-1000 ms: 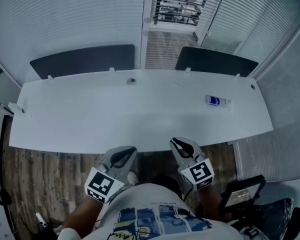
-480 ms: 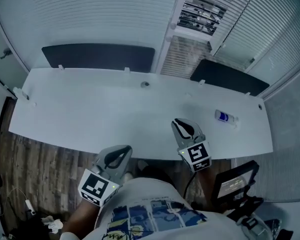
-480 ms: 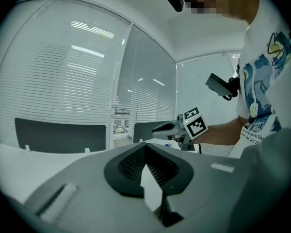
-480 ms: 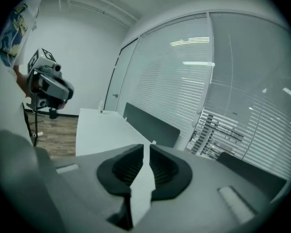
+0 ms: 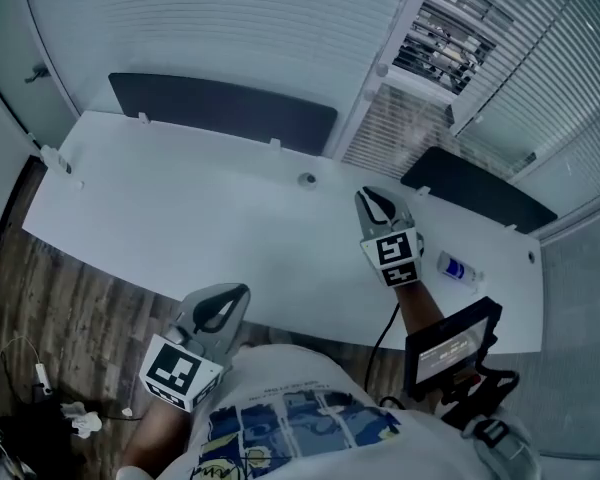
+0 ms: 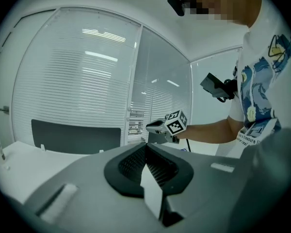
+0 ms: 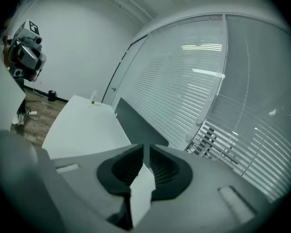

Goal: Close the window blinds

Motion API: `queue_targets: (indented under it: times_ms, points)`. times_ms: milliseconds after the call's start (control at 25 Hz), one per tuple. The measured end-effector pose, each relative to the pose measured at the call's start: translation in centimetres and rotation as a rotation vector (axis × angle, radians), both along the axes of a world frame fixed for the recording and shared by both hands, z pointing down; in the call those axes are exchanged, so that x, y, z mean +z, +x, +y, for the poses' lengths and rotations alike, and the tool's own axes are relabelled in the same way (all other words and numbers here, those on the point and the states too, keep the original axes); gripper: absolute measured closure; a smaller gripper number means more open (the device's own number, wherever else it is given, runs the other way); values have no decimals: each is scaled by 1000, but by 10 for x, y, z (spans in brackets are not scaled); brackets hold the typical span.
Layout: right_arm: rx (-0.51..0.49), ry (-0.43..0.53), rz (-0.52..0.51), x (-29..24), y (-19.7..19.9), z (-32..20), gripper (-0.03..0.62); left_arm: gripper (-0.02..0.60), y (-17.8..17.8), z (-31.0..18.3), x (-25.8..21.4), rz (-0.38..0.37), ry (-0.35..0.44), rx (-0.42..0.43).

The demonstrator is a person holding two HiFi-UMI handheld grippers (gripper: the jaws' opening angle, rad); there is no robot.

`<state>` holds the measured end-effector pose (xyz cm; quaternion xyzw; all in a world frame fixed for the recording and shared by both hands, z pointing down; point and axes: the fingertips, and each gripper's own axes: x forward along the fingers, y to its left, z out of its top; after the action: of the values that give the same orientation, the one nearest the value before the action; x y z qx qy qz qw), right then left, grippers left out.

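Observation:
White blinds [image 5: 230,28] hang shut across the left window behind the white desk [image 5: 180,218]. Further right, one section of blinds [image 5: 445,43] has its slats turned open, with shapes showing through; the right gripper view has those open slats [image 7: 218,140] ahead on the right. My right gripper [image 5: 372,196] is over the desk and points at that window, jaws shut on nothing [image 7: 146,149]. My left gripper [image 5: 230,293] hangs low at the desk's front edge, also shut and empty [image 6: 146,147]. In its view the right gripper [image 6: 160,126] reaches out ahead.
A small bottle with a blue label [image 5: 458,268] lies on the desk right of my right gripper. Dark panels [image 5: 220,108] [image 5: 480,193] stand along the desk's back edge. A round cable hole [image 5: 307,179] sits mid-desk. A screen device [image 5: 450,343] hangs by the person's right side.
My right gripper has moved from the desk's front edge out over the desk toward the window. The left gripper stayed near the front edge, shifting a little. The head view swung right.

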<state>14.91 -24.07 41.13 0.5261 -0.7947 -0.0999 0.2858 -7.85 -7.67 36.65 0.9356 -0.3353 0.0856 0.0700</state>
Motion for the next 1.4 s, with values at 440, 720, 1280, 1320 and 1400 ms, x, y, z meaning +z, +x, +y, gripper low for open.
queue_targets:
  times_ms: [440, 720, 1280, 1320, 1400]
  points:
    - [30, 44, 207, -6, 43, -79, 539, 577, -5, 14, -5, 16, -45, -80]
    - [35, 74, 286, -4, 67, -161, 511, 577, -2, -12, 0, -15, -72, -131]
    - [8, 195, 697, 1, 80, -243, 470, 577, -14, -15, 15, -49, -123, -213]
    - [1, 208, 742, 0, 81, -247, 470, 577, -15, -15, 16, -52, -124, -218]
    - [-9, 223, 816, -1, 84, -254, 470, 577, -16, -16, 16, -57, -127, -230]
